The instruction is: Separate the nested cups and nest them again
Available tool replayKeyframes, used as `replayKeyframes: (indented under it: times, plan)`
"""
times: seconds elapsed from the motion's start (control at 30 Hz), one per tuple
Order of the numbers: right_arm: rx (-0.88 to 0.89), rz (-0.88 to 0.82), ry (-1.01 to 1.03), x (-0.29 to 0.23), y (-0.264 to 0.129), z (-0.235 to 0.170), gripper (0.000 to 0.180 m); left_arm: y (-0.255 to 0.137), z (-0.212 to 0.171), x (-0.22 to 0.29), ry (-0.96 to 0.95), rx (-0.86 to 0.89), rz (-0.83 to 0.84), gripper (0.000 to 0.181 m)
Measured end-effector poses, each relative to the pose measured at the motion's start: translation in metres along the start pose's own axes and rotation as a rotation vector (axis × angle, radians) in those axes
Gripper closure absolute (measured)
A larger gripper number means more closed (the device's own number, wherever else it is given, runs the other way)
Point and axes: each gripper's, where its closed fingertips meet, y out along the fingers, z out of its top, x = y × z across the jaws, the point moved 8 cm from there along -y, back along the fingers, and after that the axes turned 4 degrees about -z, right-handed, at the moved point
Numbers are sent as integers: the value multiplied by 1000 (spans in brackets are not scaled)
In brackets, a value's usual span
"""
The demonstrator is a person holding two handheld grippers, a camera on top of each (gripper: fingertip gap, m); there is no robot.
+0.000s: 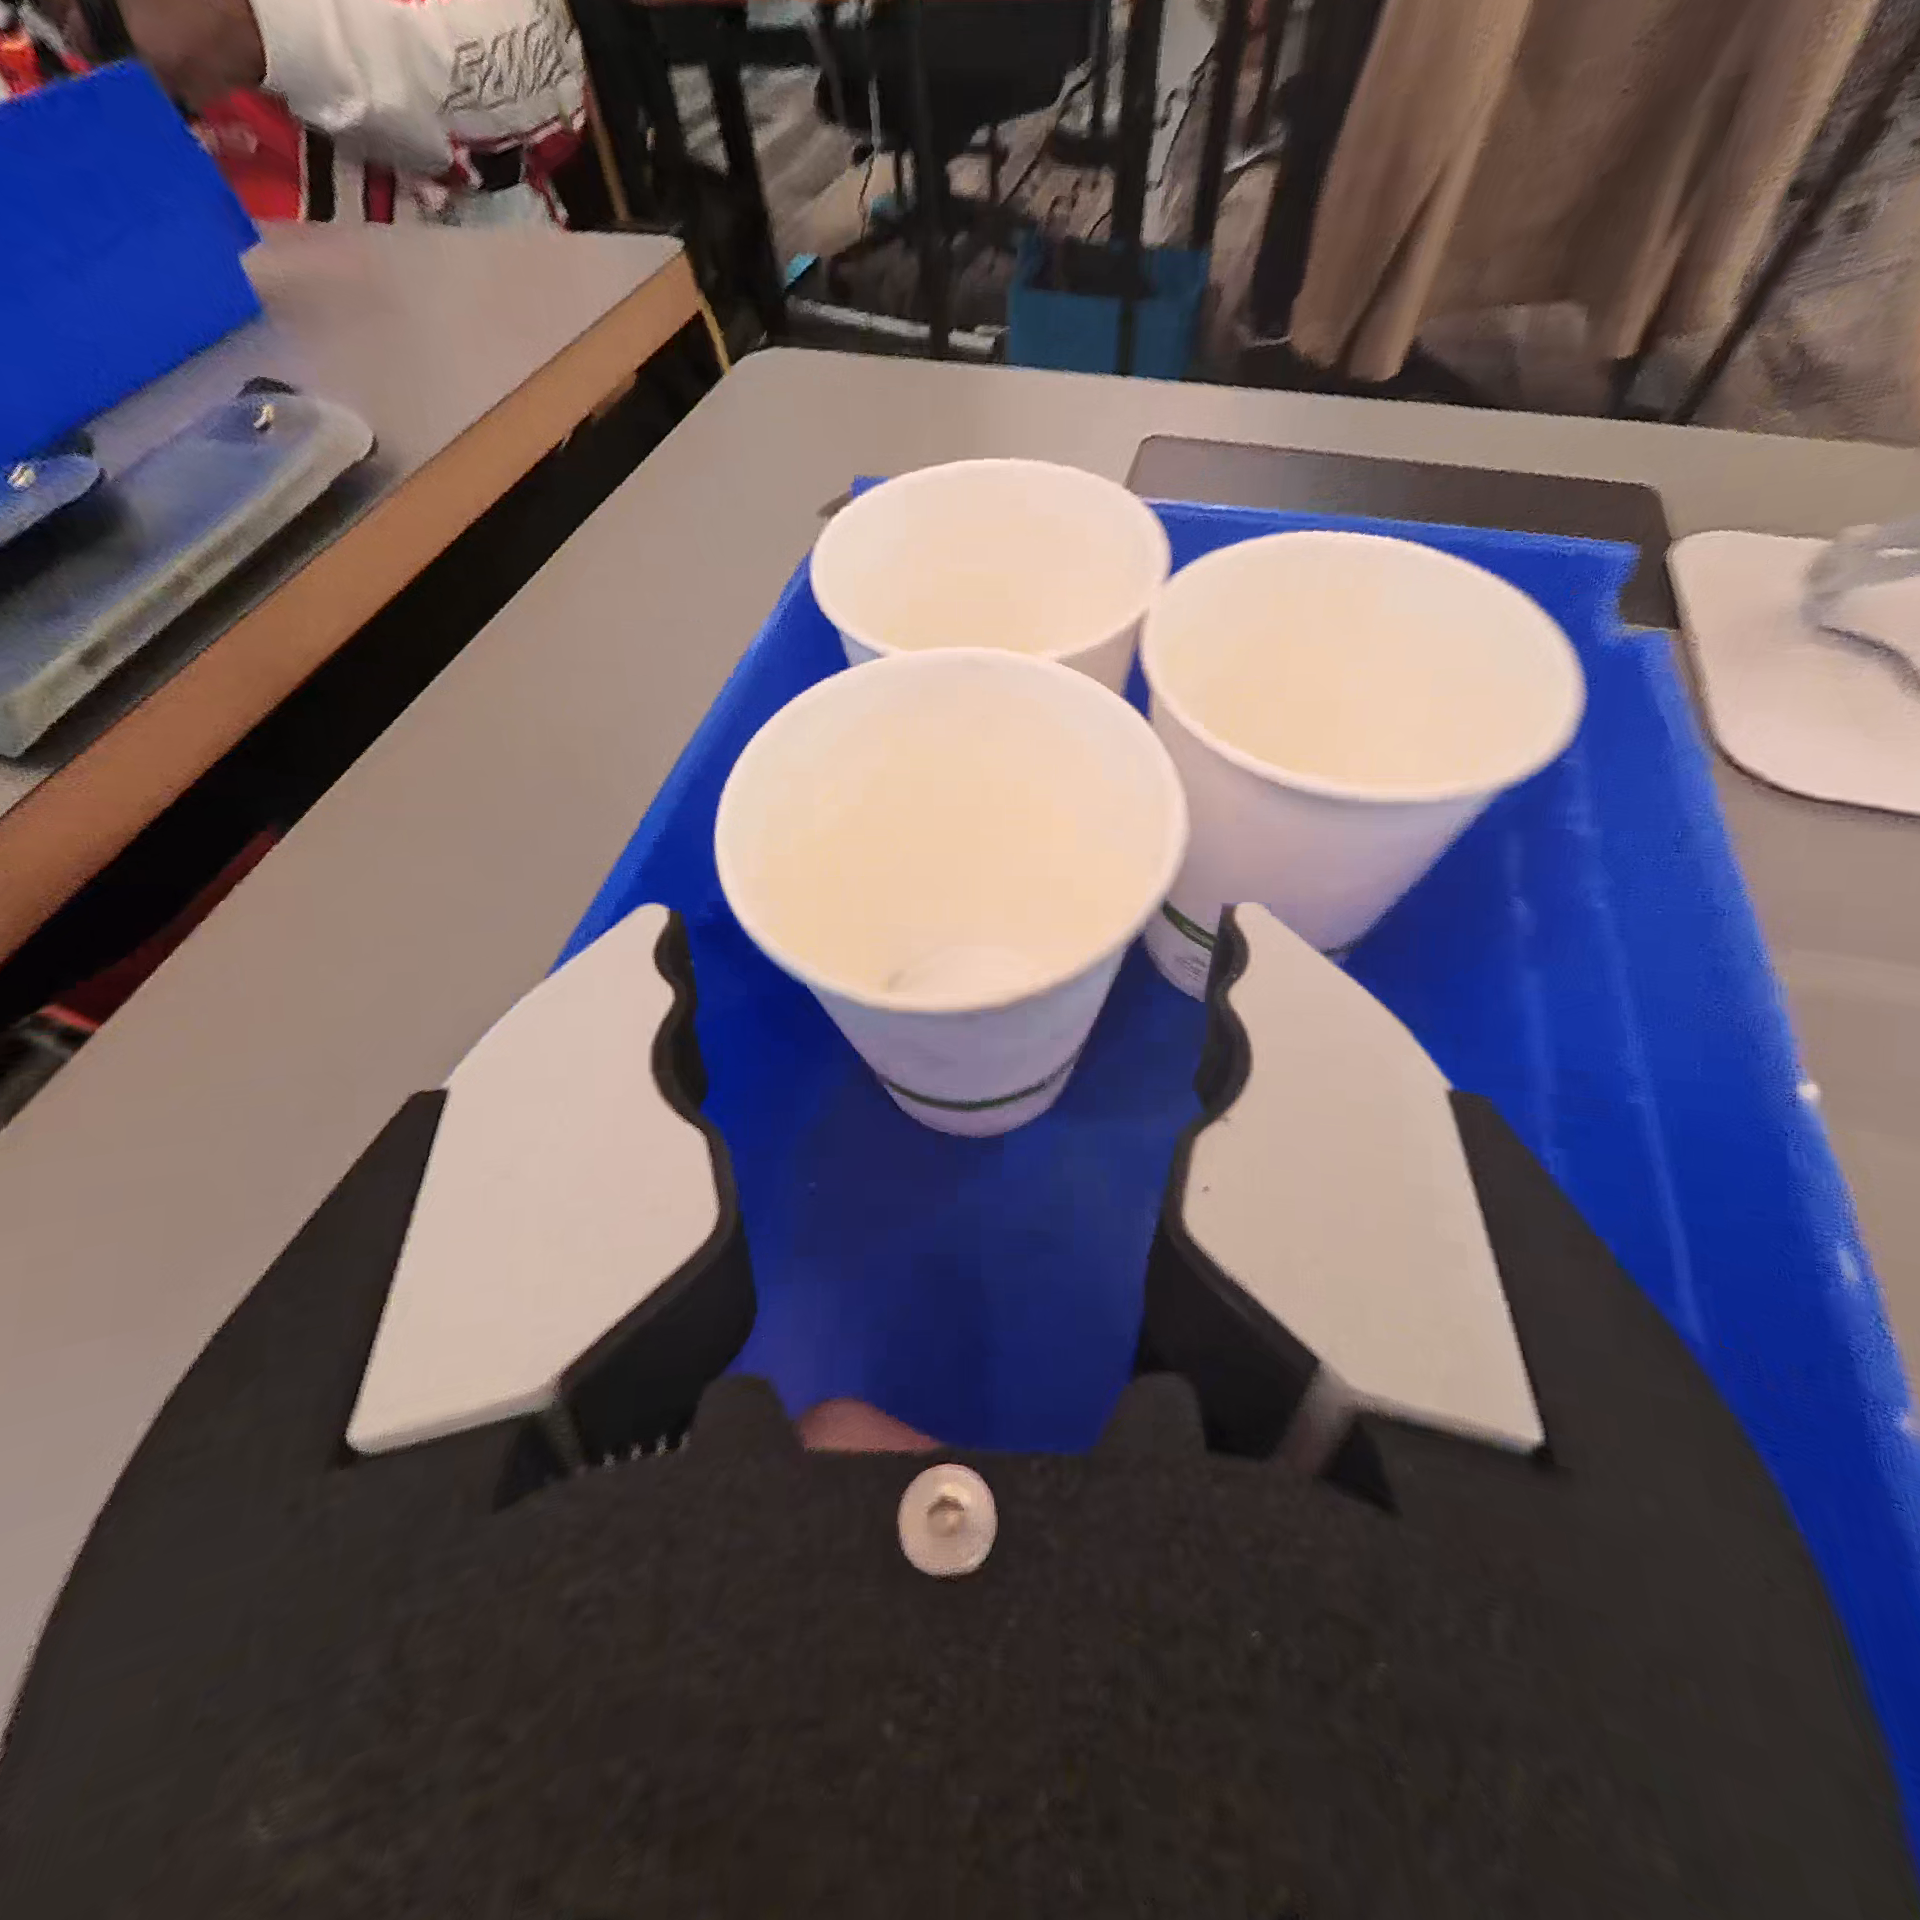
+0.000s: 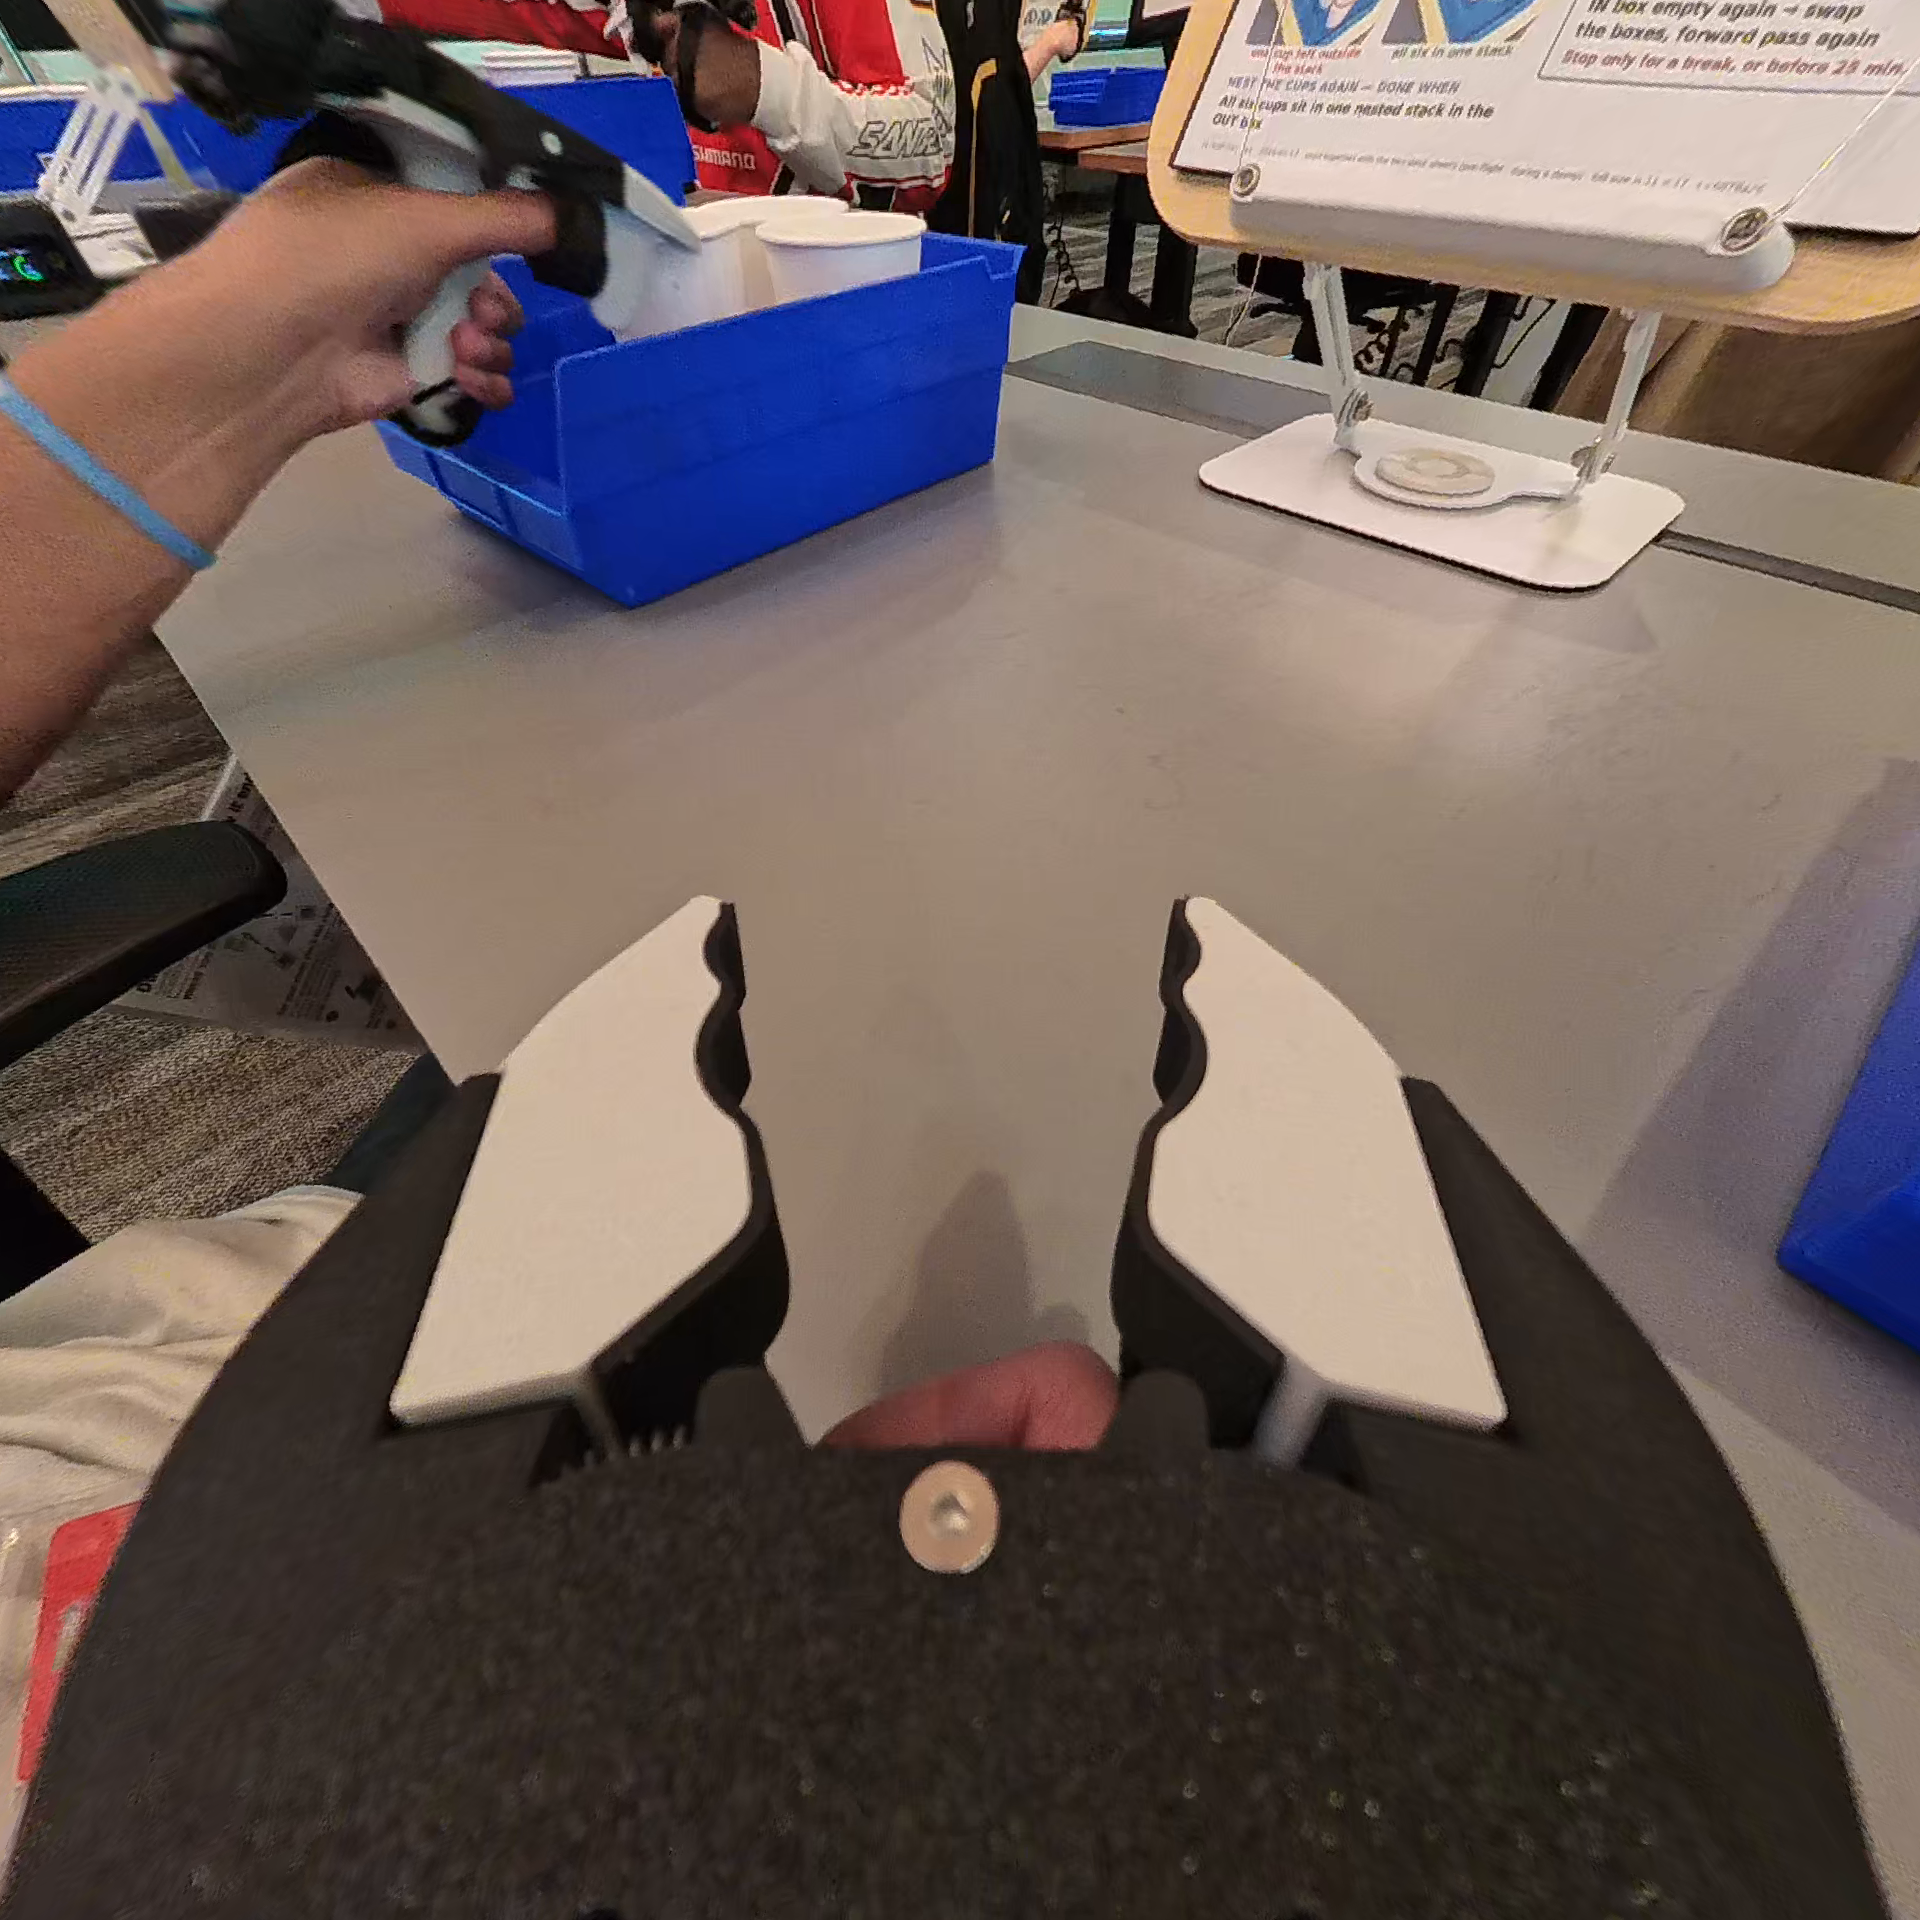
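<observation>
white cups [image 1: 951, 831] crowd blue bin [image 2: 727, 436] beside stand [image 2: 1444, 499].

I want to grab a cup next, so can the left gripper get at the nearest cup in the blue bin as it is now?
Probably yes: the left gripper is open, and the nearest cup stands just ahead between its fingertips with nothing between.

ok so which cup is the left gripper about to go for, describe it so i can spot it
Find the blue bin on the grey table; three white paper cups stand inside. The likely target is the nearest cup, just beyond the open left gripper. Unlike the far cup and right-hand cup, it lies between the fingertips.
</observation>
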Motion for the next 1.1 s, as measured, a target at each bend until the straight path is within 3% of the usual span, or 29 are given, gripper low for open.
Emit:
replayKeyframes:
  times: [0.2,0.4,0.53,0.67,0.83,0.97,1.1]
  plan:
    - [8,9,-5,0,-4,2,105,37,0,-2,74,-80,149,85]
    - [-11,18,13,2,-1,-1,107,37,0,-8,-8,-43,144,87]
    - [-3,21,32,5,-2,0,108,16,3,-7,35,12,62,88]
    - [38,50,76,15,-8,8,109,-32,10,-8,165,127,-68,88]
    - [131,333,167,21,-17,33,109,-107,22,2,280,204,-469,88]
    - [174,518,46,14,-15,64,105,-159,23,49,450,213,-856,88]
    - [184,600,-66,-1,0,92,99,-199,12,109,637,192,-1231,88]
